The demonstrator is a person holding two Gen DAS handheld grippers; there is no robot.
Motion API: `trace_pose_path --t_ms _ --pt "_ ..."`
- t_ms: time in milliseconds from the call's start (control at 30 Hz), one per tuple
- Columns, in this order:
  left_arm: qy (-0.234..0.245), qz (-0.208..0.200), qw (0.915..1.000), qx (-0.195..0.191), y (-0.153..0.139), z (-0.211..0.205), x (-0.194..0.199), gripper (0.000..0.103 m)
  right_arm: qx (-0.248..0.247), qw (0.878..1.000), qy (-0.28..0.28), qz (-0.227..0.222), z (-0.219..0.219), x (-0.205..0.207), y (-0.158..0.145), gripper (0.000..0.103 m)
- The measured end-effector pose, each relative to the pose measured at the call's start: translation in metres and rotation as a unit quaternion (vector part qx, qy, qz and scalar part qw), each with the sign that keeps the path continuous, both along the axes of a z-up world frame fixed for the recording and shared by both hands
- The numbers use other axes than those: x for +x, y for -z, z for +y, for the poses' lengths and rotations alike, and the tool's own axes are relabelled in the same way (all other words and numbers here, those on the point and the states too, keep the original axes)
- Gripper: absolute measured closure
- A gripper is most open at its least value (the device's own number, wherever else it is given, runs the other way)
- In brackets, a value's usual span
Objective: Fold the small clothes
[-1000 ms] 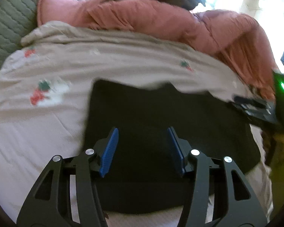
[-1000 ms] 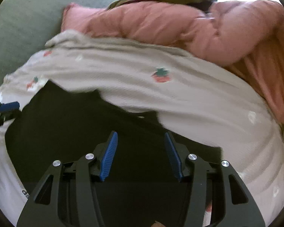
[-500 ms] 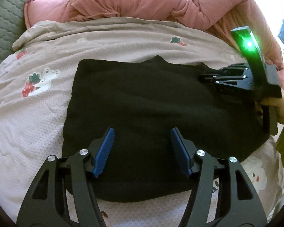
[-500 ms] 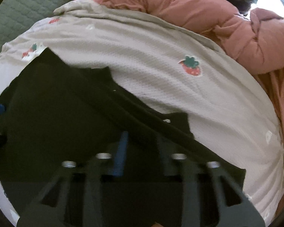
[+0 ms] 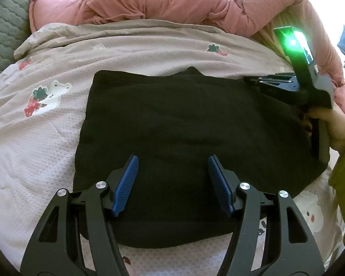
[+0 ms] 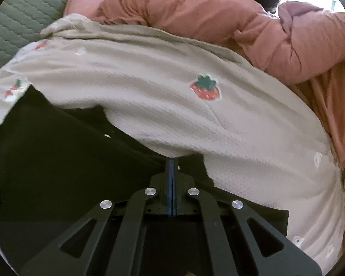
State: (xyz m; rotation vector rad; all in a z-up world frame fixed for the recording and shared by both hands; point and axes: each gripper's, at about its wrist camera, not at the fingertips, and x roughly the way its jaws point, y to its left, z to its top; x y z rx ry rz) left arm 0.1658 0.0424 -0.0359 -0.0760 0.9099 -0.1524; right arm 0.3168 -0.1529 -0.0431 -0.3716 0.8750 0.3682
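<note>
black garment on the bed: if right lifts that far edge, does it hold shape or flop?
Likely flops: the black garment lies flat and follows the blanket beneath it. Probably light, since the right gripper pinches only a thin edge. It may drag rather than slide on the blanket's textured weave. The left gripper is open above it, holding nothing down.

No readable text for you here.
You can see dark marks on the bedsheet point(image 5: 149, 53) near its lower right edge, beside a printed white figure, but they are too small and cropped to read.
</note>
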Motion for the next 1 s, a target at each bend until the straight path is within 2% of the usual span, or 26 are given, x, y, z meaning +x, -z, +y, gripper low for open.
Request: trace_pose_path --t_ms 100,167,233,267,400,533,600,700,767,833,900,1000 --pt "-0.001 0.0 1.0 -0.004 0.001 0.001 0.001 0.048 0.023 0.999 0.022 -0.004 -0.013 -0.002 -0.007 0.103" --pt "-0.002 -0.005 1.0 -0.008 -0.002 0.002 0.0 0.048 0.057 0.998 0.033 -0.015 -0.029 -0.012 -0.022 0.102" --pt "-0.003 -0.017 0.9997 -0.015 -0.008 0.003 -0.003 0.047 0.079 0.996 0.04 -0.03 -0.044 -0.029 -0.038 0.096" --pt "-0.003 -0.023 0.9995 -0.019 -0.011 0.003 -0.004 0.047 0.087 0.995 0.043 -0.035 -0.051 -0.039 -0.043 0.09" --pt "0.008 -0.055 0.9983 -0.015 -0.023 -0.003 -0.011 0.043 0.12 0.991 0.04 -0.032 -0.068 -0.076 -0.056 0.075" --pt "0.015 -0.047 0.9988 0.007 -0.018 -0.014 -0.01 0.035 0.115 0.993 0.014 -0.016 -0.059 -0.119 -0.049 0.069" --pt "0.011 -0.027 0.9993 0.025 -0.01 -0.017 -0.007 0.029 0.11 0.994 0.007 -0.014 -0.053 -0.132 -0.044 0.058" --pt "0.004 -0.007 0.9994 0.032 0.0 -0.015 -0.005 0.028 0.1 0.995 0.014 0.003 -0.051 -0.147 -0.028 0.055" --pt "0.002 -0.006 0.9995 0.029 -0.001 -0.013 -0.007 0.028 0.08 0.996 0.028 0.009 -0.054 -0.152 -0.017 0.054" --pt "0.001 -0.003 0.9996 0.028 0.001 -0.012 -0.01 0.028 0.097 0.994 0.043 0.019 -0.065 -0.154 -0.012 0.052" --pt "-0.001 0.001 0.9997 0.024 0.003 -0.009 -0.013 0.028 0.111 0.992 0.062 0.016 -0.076 -0.158 -0.011 0.044" --pt "-0.003 0.002 0.9998 0.021 0.004 -0.007 -0.016 0.028 0.07 0.993 0.097 -0.005 -0.084 -0.162 -0.007 0.043"
